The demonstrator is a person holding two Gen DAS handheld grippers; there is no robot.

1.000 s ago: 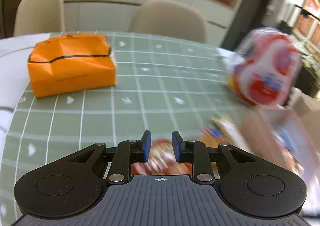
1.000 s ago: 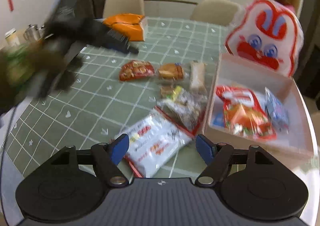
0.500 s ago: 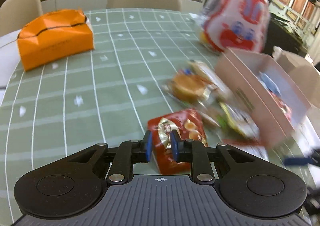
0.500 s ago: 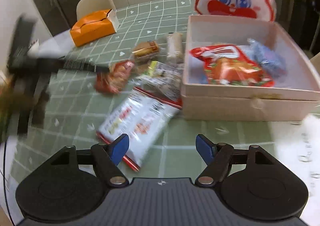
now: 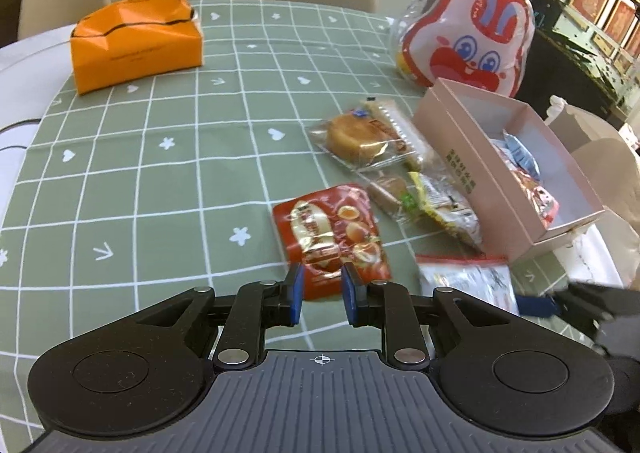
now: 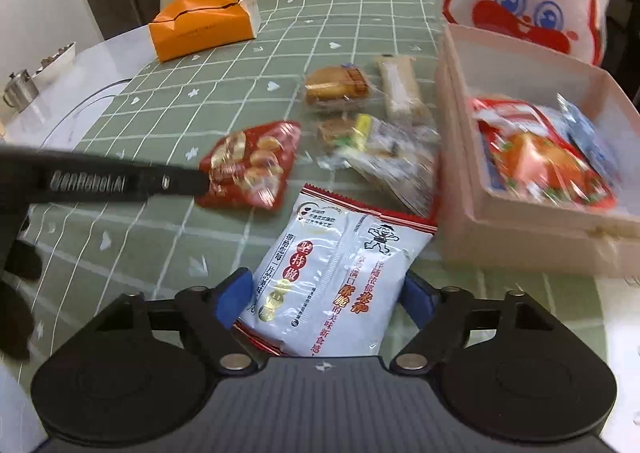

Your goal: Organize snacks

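Note:
A red snack packet [image 5: 332, 229] lies on the green checked tablecloth. My left gripper [image 5: 322, 289] is shut on its near edge, and the right wrist view shows that gripper's finger [image 6: 184, 183] at the red packet [image 6: 252, 165]. A white rice-cracker packet [image 6: 340, 273] lies flat between the fingers of my right gripper [image 6: 326, 301], which stands open around it. The pink box [image 6: 520, 229] on the right holds a red-orange packet and a blue one. Loose on the cloth are a wrapped bun [image 5: 356, 141], a long biscuit [image 6: 398, 87] and a yellow-and-clear packet [image 5: 444, 201].
An orange box [image 5: 136, 45] sits at the far left of the table. A rabbit-shaped bag [image 5: 468, 25] stands behind the pink box [image 5: 460, 145]. Two beige chairs are at the far edge. A metal pot [image 6: 18, 93] stands on the white tabletop at left.
My left gripper swung right over the cloth to the snacks and narrowed its jaws onto the red packet. My right gripper sank toward the white packet, which now lies between its fingers.

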